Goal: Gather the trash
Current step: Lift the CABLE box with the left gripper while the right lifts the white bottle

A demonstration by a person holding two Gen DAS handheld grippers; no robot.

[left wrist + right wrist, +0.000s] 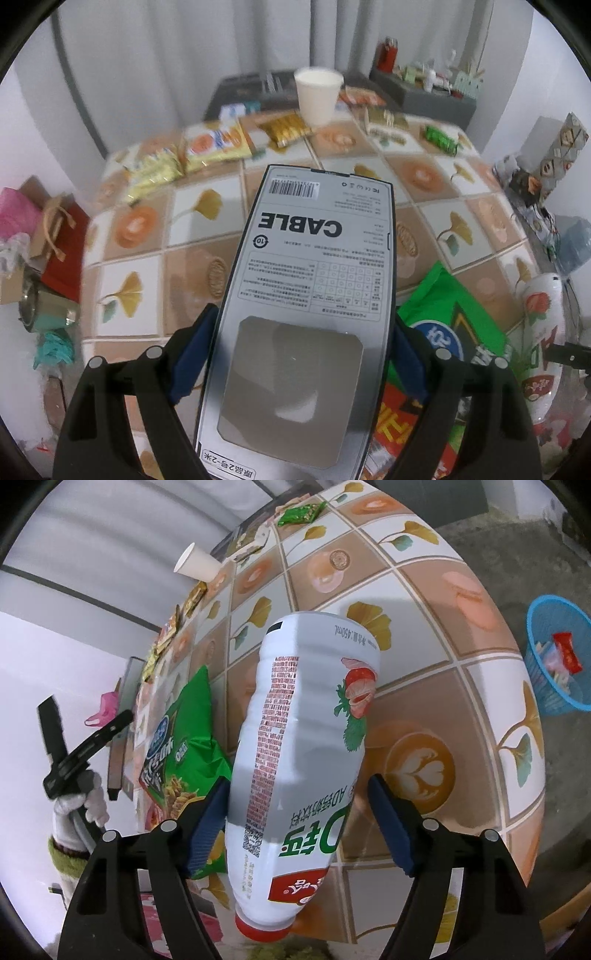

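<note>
A flat white box (314, 258) printed "CABLE" is clamped between the blue pads of my left gripper (303, 317) and held tilted above the tiled table (140, 280). In the right wrist view a white drink bottle (306, 709) with a strawberry picture points its red cap toward the camera. It lies between the jaws of my right gripper (297, 784). The left pad is against the bottle's side, while the right pad (391, 823) stands apart from it. A green snack bag (184, 731) lies just left of the bottle.
A white paper cup (318, 94) stands at the table's far edge among several snack wrappers (207, 147). The green snack bag (454, 317) lies right of the box. A blue basket (557, 664) with wrappers in it sits on the floor beyond the table. A gloved hand (81, 801) shows at left.
</note>
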